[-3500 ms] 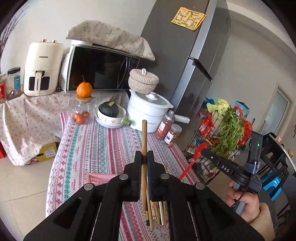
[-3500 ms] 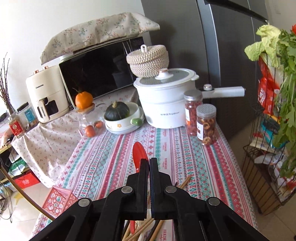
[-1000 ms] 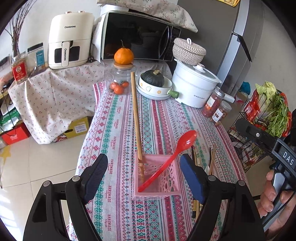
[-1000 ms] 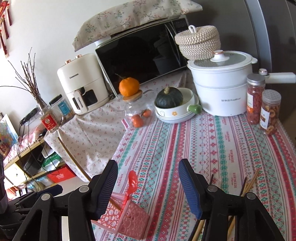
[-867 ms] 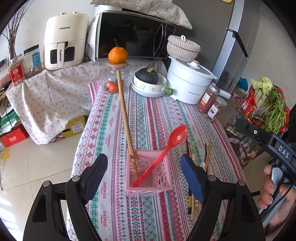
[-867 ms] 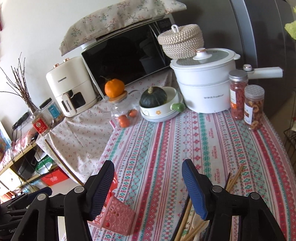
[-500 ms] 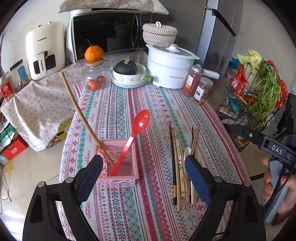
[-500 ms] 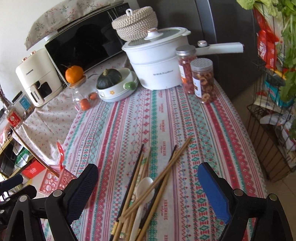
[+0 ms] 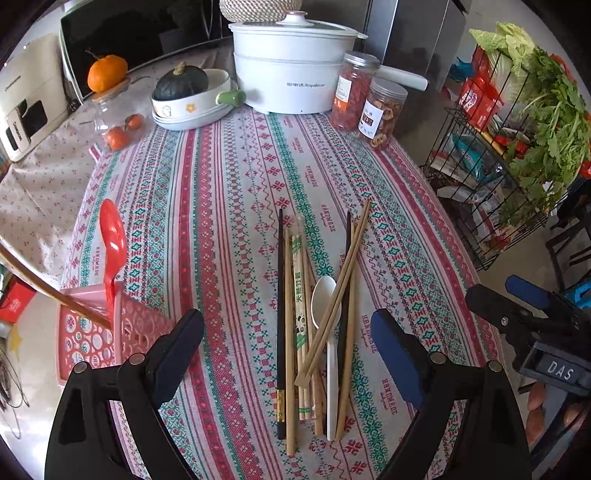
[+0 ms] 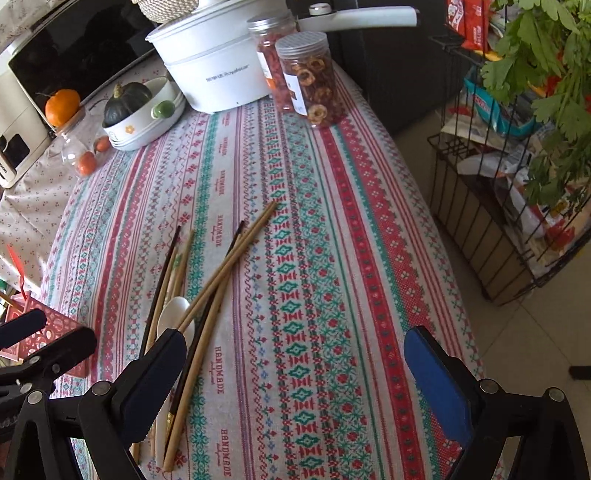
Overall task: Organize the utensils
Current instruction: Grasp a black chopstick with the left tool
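Both tongs wide open, empty: left tongs [image 9: 287, 345] above loose pile of wooden and black chopsticks [image 9: 291, 314] w/ white plastic spoon [image 9: 325, 306] on striped tabletop [image 9: 229, 192]; right tongs [image 10: 294, 369], jaws just opened further, beside pile. Red spoon [image 9: 112, 240] stands in pink plastic basket [image 9: 88, 332], left edge.

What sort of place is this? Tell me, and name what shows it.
Most likely a home kitchen or dining corner: a white electric cooking pot and a black-fronted microwave oven stand at the back of the striped patterned tablecloth, with a black wire rack of leafy vegetables beside it.
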The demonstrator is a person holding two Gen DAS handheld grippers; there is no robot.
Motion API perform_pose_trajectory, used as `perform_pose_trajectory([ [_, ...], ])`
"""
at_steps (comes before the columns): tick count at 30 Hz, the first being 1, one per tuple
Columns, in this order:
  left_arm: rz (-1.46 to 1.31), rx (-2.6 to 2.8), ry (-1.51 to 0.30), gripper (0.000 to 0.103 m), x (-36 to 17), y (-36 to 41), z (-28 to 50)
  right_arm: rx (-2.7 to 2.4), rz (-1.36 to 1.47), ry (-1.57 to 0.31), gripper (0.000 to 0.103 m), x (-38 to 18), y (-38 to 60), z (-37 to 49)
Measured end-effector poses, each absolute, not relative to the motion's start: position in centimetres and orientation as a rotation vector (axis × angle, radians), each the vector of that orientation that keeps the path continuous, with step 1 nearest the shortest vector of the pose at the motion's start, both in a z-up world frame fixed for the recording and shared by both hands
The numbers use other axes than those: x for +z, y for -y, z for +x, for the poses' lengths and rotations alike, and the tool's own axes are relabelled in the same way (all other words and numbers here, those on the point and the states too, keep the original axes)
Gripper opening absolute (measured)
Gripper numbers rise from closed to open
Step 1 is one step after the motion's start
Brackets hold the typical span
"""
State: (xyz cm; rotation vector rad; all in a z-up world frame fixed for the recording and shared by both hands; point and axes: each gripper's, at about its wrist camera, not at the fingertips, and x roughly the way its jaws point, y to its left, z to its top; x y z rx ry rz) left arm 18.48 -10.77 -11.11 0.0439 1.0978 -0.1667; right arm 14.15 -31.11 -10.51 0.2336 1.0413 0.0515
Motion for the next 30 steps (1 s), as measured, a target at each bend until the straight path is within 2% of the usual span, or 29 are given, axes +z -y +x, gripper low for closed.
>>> perform_pose_trajectory([
  [3, 0.019, -0.130, -1.119, 0.087, -12.6, 11.2, 20.9, 0.053, 0.239, -1.065, 0.098, -11.1, 31.3, 14.7],
  [5, 0.005, -0.108, -1.152, 0.066, -13.8, 11.1, 22.5, 0.051, 0.246, -1.073, 0.098, -11.4, 31.5, 15.1],
  [6, -0.013, -0.103, -1.167, 0.060, -14.4, 10.9, 23.2, 0.046, 0.251, -1.077, 0.098, -11.5, 31.7, 15.3],
  [7, -0.037, -0.102, -1.180, 0.050, -15.0, 10.7, 23.9, 0.041, 0.254, -1.082, 0.098, -11.7, 31.8, 15.6],
  [9, -0.078, -0.107, -1.202, 0.040, -16.0, 10.5, 25.0, 0.035, 0.260, -1.092, 0.098, -12.1, 32.1, 16.1],
  [11, -0.094, -0.105, -1.221, 0.023, -16.9, 10.4, 25.8, 0.030, 0.263, -1.101, 0.098, -12.5, 32.3, 16.5],
  [17, -0.035, -0.093, -1.247, 0.010, -18.6, 11.5, 27.2, 0.029, 0.285, -1.116, 0.098, -13.1, 32.7, 17.3],
  [30, 0.041, -0.063, -1.291, 0.008, -20.1, 12.0, 28.7, 0.035, 0.280, -1.121, 0.098, -13.4, 32.5, 17.6],
])
